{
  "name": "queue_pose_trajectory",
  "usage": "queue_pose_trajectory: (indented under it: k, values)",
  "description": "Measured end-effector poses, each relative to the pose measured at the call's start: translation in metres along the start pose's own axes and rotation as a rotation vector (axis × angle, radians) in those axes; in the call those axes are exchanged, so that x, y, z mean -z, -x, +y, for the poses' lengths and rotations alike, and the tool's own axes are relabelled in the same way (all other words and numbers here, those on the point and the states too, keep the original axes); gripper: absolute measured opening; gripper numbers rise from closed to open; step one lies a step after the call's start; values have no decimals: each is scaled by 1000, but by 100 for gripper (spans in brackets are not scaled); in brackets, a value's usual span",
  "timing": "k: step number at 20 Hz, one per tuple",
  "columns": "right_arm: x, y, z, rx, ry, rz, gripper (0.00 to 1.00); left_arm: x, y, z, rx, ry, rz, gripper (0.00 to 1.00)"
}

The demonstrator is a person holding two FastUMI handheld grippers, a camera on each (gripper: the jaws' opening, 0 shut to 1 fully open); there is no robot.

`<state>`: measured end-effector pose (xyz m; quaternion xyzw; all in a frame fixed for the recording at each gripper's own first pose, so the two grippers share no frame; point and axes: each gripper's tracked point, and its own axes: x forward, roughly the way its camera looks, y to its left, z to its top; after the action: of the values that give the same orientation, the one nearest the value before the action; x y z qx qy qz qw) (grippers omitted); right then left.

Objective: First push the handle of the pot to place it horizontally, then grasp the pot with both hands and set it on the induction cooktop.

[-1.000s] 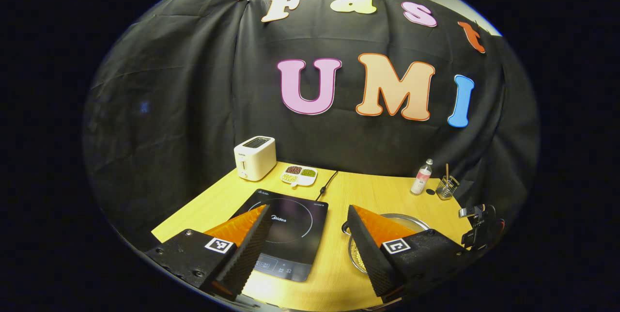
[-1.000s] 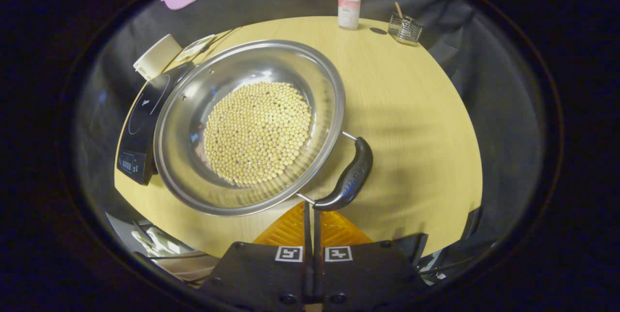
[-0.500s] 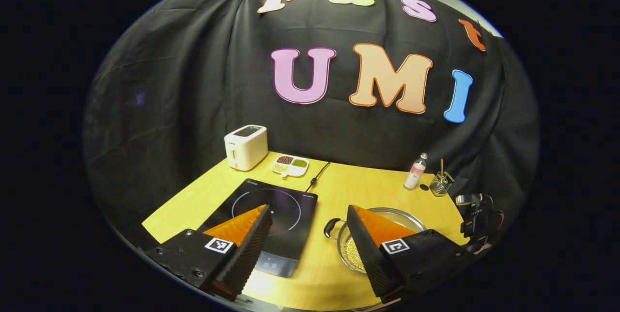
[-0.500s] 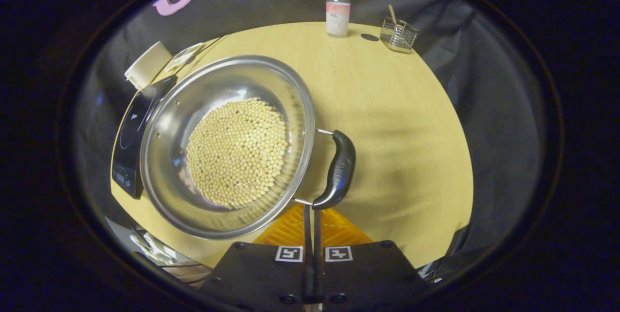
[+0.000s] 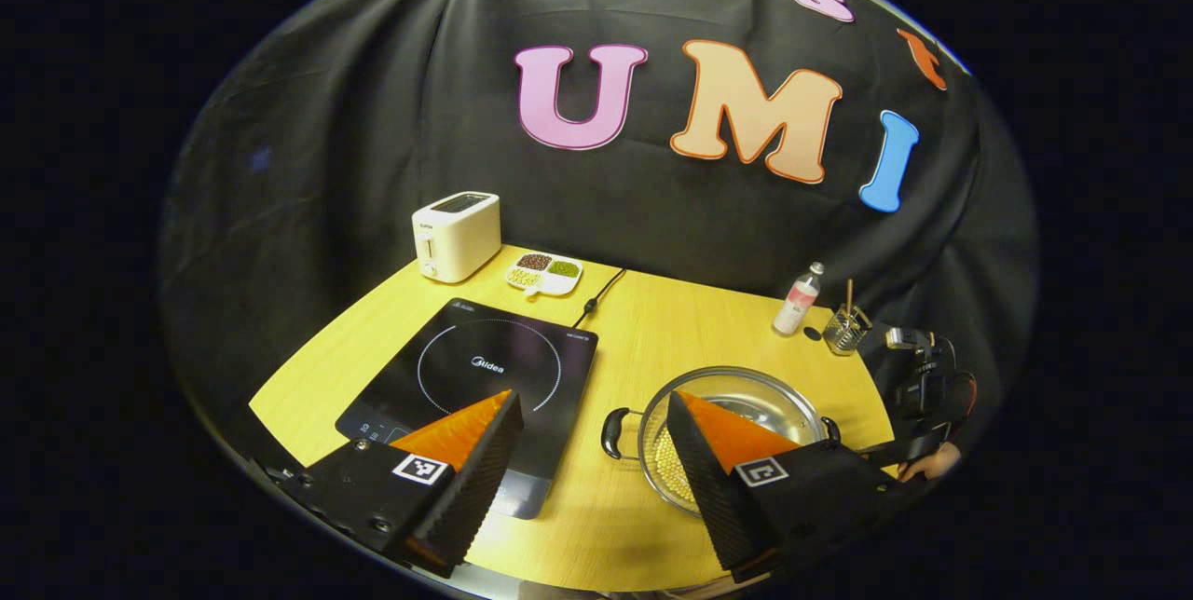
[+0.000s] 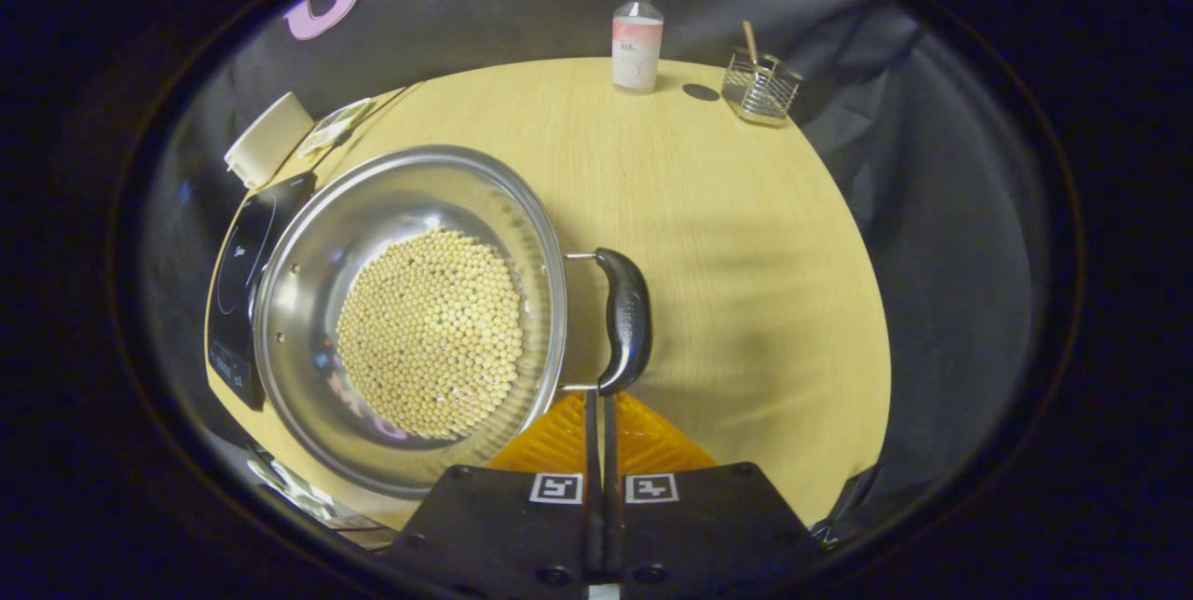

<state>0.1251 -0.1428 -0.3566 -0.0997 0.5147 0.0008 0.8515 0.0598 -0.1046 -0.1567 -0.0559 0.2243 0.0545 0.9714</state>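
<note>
A steel pot [image 6: 373, 209] holding yellow beans [image 6: 429, 330] stands on the wooden table, just right of the black induction cooktop [image 6: 238, 283]. Its black right handle [image 6: 626, 320] runs straight up and down in the right gripper view. My right gripper [image 6: 596, 395] is shut, with nothing between the fingers, and its tips touch the near end of that handle. In the left gripper view the pot [image 5: 764, 400] is partly hidden behind my right finger, and its left handle [image 5: 612, 432] points toward the cooktop [image 5: 475, 367]. My left gripper [image 5: 590, 400] hangs open above the table's front.
A white toaster [image 5: 457, 235] and a divided dish [image 5: 543, 272] stand at the back left, with the cooktop's cord [image 5: 601, 297] beside them. A small bottle [image 6: 637, 41] and a wire holder [image 6: 762, 88] sit at the back right. Bare table [image 6: 746, 255] lies right of the pot.
The pot has turned under my right gripper's push, so its right handle swung from slanted to upright in that view. The left gripper view has risen, showing more of the table.
</note>
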Motion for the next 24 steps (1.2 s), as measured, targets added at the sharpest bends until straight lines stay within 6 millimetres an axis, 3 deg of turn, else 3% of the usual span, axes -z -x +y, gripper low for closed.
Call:
queue_pose_trajectory:
  k: [1, 5, 9, 13, 18, 20, 24]
  values:
    - [1, -2, -1, -1, -3, 1, 2, 2, 0, 1, -4, 2, 3, 96]
    - [10, -5, -9, -1, 11, 24, 3, 7, -6, 4, -16, 16, 16, 96]
    - [24, -2, -30, 23, 6, 50, 2, 11, -9, 2, -17, 19, 24, 100]
    - [29, 8, -46, 12, -67, 58, 6, 19, -13, -3, -7, -7, 48, 96]
    - [22, 22, -48, -52, -203, 54, 77, 38, -21, -12, 22, -38, 126, 96]
    - [16, 25, -47, -72, -229, 43, 93, 49, -25, -18, 33, -42, 171, 96]
    - [-1, 34, -40, -120, -253, 18, 94, 55, -40, -26, 54, -55, 224, 96]
